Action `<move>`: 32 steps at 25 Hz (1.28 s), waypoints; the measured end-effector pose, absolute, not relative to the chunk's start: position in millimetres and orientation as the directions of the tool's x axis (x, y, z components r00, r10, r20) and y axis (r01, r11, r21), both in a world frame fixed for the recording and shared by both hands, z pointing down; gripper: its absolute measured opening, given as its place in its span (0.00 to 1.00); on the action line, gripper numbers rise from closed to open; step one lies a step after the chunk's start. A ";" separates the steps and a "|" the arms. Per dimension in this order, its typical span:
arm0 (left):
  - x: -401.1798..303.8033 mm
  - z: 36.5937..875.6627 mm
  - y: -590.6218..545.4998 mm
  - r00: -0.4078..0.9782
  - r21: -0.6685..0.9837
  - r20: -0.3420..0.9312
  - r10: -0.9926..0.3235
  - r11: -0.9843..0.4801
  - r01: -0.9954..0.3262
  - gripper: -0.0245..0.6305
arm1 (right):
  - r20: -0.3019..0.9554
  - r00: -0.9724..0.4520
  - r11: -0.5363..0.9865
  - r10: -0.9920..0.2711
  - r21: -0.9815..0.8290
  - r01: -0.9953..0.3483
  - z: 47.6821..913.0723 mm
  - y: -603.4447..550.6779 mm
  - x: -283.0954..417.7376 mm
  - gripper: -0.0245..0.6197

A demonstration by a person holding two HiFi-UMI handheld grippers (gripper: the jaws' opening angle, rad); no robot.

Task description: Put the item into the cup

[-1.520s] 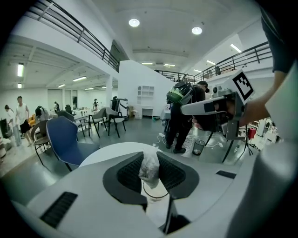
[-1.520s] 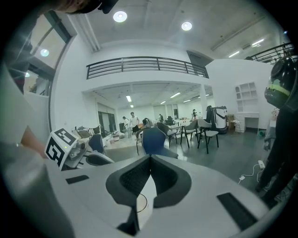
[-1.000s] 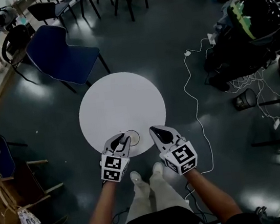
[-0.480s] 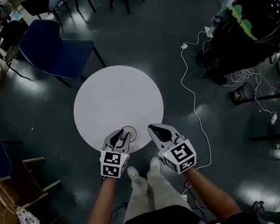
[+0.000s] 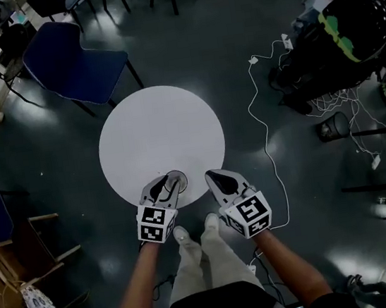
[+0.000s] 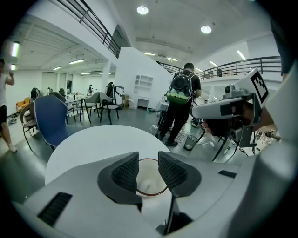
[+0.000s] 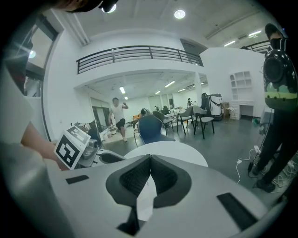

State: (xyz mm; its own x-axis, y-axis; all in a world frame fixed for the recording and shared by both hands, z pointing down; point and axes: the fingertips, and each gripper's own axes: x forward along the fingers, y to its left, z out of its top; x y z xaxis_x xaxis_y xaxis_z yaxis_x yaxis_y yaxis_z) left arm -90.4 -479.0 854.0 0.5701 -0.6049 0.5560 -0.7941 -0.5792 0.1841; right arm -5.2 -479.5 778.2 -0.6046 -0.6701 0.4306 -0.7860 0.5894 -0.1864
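A clear cup with a brown rim (image 5: pixel 177 181) (image 6: pixel 150 190) stands at the near edge of the round white table (image 5: pixel 157 130). A small white item (image 6: pixel 148 187) lies at the bottom of the cup. My left gripper (image 5: pixel 163 187) (image 6: pixel 148 159) hovers just over the cup's rim; its jaws have just been opening and stand open, with nothing held between the pads. My right gripper (image 5: pixel 215 178) (image 7: pixel 150 159) hangs to the right of the cup at the table's edge, shut with nothing in it.
A blue chair (image 5: pixel 73 60) stands beyond the table at the left. A white cable (image 5: pixel 260 126) runs over the dark floor at the right, near a small bin (image 5: pixel 335 126) and a person with a backpack (image 5: pixel 353 27). My own legs (image 5: pixel 197 256) are below the grippers.
Both grippers have sunk a little toward the table's near edge. The left jaws stand wider apart over the cup than before.
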 end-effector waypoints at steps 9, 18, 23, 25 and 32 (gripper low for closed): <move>-97.8 838.4 -475.1 0.567 0.186 0.546 -0.617 -0.570 -0.800 0.24 | 0.425 -0.607 0.595 -0.672 -0.177 -0.784 764.9 -478.7 -13.3 0.06; -118.4 797.3 -459.3 0.555 0.178 0.502 -0.663 -0.549 -0.816 0.23 | 0.405 -0.620 0.619 -0.672 -0.153 -0.770 735.3 -463.2 -36.6 0.06; -135.6 768.1 -442.4 0.567 0.175 0.469 -0.677 -0.558 -0.811 0.21 | 0.380 -0.625 0.630 -0.682 -0.129 -0.766 708.8 -451.6 -56.4 0.06; -138.8 753.5 -439.4 0.575 0.166 0.457 -0.678 -0.570 -0.804 0.18 | 0.366 -0.626 0.633 -0.689 -0.117 -0.765 694.0 -451.4 -61.1 0.06; -153.9 687.9 -413.4 0.590 0.144 0.392 -0.706 -0.587 -0.797 0.10 | 0.330 -0.632 0.644 -0.701 -0.089 -0.760 640.5 -430.6 -76.8 0.06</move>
State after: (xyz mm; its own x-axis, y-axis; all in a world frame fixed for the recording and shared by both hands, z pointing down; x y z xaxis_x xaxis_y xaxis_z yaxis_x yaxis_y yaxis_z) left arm -153.9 -413.4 687.9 0.5901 -0.7056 0.3923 -0.7970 -0.5866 0.1439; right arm -76.8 -430.6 640.5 -0.6324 -0.7008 0.3300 -0.7600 0.6439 -0.0889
